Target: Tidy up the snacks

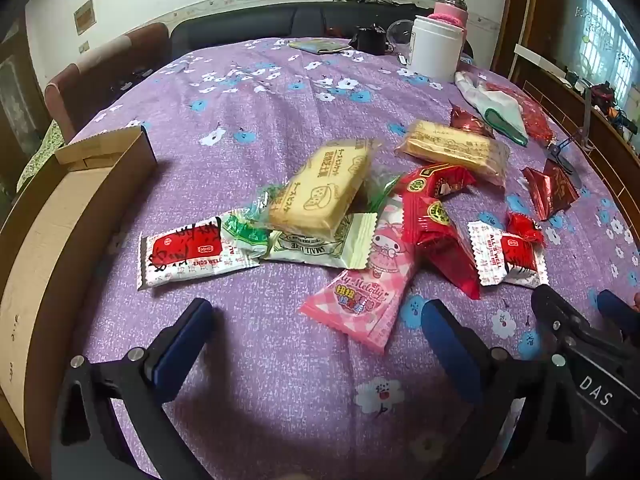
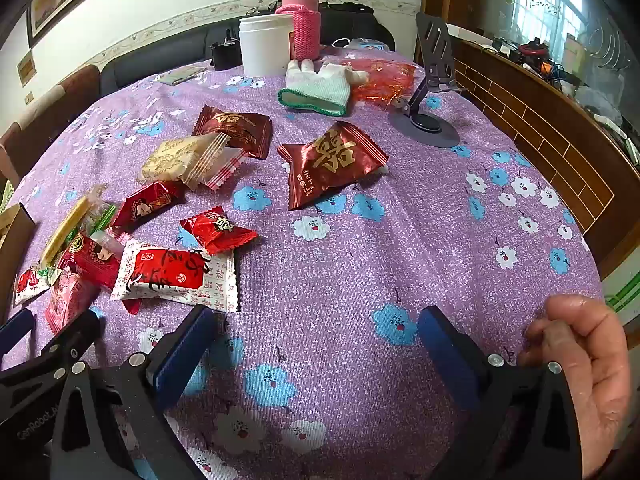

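Note:
Several wrapped snacks lie in a loose pile on the purple floral tablecloth [image 1: 248,128]. A yellow biscuit pack [image 1: 320,188] rests on a green-white packet [image 1: 320,246]. A pink My Melody pack [image 1: 368,284] lies nearest my left gripper [image 1: 316,316], which is open and empty just short of it. A white-red packet [image 1: 188,252] lies left. My right gripper [image 2: 316,324] is open and empty over bare cloth; a white-red packet [image 2: 172,272] sits to its left and a dark red packet [image 2: 332,160] farther ahead. An open cardboard box [image 1: 60,216] stands at the left.
A white tub [image 2: 264,44] and a pink-sleeved bottle [image 2: 304,20] stand at the table's far side. A white glove [image 2: 320,84], a red bag [image 2: 384,74] and a grey phone stand [image 2: 428,120] lie far right. A wooden ledge [image 2: 560,128] borders the right.

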The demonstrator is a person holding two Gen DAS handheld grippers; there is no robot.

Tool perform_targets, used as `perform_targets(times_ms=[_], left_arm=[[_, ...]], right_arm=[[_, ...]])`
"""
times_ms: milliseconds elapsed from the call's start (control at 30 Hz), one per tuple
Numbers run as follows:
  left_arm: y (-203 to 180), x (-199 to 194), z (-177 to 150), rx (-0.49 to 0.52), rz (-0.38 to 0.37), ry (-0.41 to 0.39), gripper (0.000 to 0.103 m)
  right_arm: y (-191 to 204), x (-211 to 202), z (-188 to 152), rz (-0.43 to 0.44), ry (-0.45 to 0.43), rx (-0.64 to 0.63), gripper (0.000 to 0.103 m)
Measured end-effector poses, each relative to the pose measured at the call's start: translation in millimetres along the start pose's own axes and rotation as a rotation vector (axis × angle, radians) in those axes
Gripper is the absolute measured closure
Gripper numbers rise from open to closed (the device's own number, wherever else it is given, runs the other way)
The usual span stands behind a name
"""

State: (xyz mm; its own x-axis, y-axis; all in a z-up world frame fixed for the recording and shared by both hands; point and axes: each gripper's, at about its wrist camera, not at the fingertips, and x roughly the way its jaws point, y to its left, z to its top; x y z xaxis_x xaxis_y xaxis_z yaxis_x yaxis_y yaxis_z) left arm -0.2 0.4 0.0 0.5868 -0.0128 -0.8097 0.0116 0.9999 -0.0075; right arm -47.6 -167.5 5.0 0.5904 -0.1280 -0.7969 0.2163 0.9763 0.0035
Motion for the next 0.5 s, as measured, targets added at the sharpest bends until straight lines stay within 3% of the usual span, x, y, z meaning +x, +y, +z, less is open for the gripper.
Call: perform_targets(times_ms=[500], left_arm=[[1.3,-3.1,-2.2,0.008,0.001,-0.011,0.0]], right_arm=[[-0.1,0.1,0.1,0.0,0.003,0.0,0.001]])
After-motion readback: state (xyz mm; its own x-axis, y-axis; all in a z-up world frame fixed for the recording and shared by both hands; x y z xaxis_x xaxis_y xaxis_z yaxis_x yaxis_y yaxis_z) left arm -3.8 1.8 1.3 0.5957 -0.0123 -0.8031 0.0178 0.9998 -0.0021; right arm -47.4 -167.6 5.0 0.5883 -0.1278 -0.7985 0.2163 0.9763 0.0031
